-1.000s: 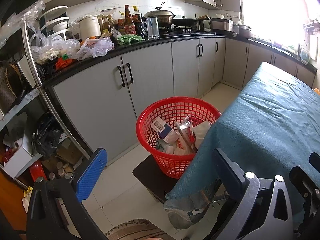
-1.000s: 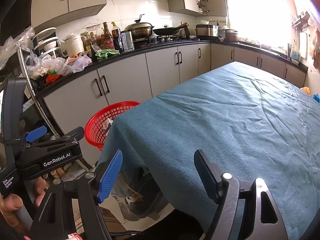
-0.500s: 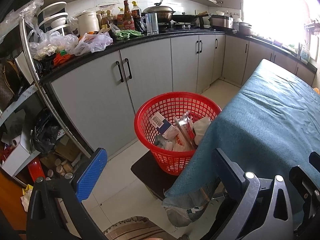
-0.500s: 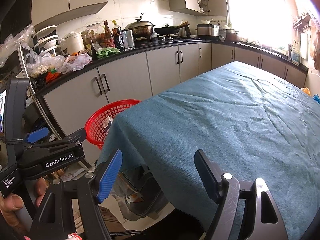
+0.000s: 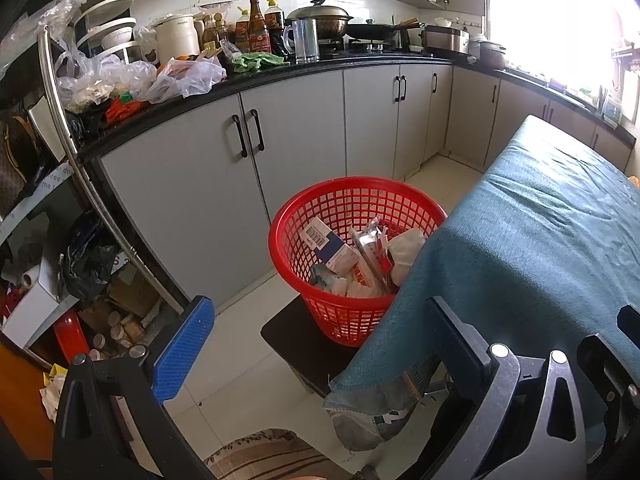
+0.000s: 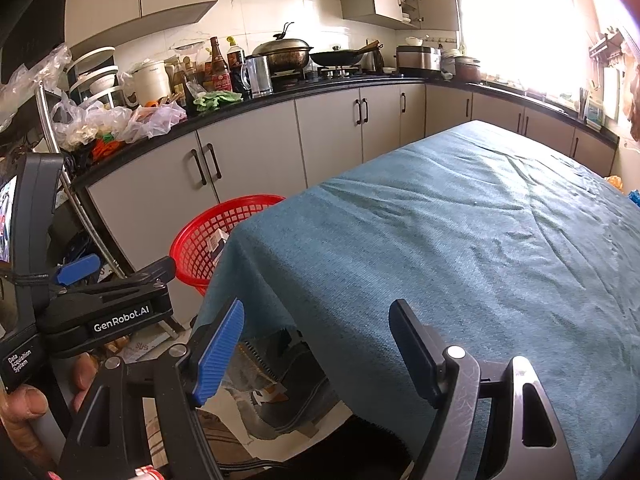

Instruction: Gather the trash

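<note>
Both claws, left gripper [image 5: 316,344] and right gripper [image 6: 320,344], wide open, empty. I'd scan teal tablecloth [image 6: 460,240] for strays; red plastic mesh basket [image 5: 356,196] looks loaded.

Grey base cabinets [image 5: 248,168] under black countertop [image 6: 320,88]; white tiled wall [image 6: 240,12]; pale tiled floor [image 5: 240,344]; teal-clothed table [image 6: 460,232]; bright window [image 6: 520,20] overexposed.
</note>
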{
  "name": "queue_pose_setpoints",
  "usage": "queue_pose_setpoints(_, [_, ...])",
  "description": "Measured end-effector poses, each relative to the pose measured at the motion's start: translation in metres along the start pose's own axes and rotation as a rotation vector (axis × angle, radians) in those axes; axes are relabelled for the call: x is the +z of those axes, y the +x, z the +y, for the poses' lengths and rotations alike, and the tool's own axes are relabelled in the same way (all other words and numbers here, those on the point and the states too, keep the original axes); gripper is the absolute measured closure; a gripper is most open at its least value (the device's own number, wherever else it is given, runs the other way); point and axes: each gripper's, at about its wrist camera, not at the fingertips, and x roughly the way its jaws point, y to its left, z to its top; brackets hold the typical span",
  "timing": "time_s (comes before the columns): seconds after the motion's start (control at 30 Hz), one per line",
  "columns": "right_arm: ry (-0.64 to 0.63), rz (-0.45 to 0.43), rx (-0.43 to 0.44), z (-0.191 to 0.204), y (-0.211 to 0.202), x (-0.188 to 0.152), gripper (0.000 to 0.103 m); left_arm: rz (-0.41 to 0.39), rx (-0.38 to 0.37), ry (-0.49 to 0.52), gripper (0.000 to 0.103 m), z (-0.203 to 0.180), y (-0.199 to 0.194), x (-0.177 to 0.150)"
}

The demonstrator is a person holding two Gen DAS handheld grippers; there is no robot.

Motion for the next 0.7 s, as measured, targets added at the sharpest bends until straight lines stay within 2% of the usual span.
queue_pose_setpoints(0.7, [-0.005,0.007,0.008,0.0019,0.0008,-0.0006,0.023,0.019,-0.001,-0.003,0.0,-0.0008,0.0032,-0.0023])
